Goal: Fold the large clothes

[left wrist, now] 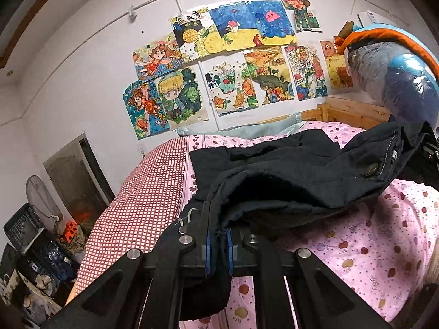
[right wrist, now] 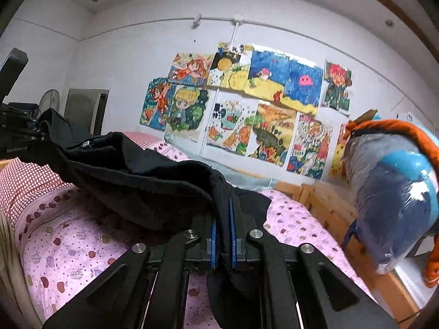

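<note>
Left tool (left wrist: 218, 235) clamps the black garment (left wrist: 288, 170) (hem bunched); right tool (right wrist: 222, 219) clamps it too, nearly level.

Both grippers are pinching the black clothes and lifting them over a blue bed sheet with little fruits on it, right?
Nearly. The sheet is pink with little fruits, not blue, as the left wrist view shows. The left gripper and right gripper are indeed pinching the black clothes above it.

White wall (left wrist: 82, 76) hung with drawings (left wrist: 225, 63) behind a wooden-framed bed (left wrist: 354, 111).
</note>
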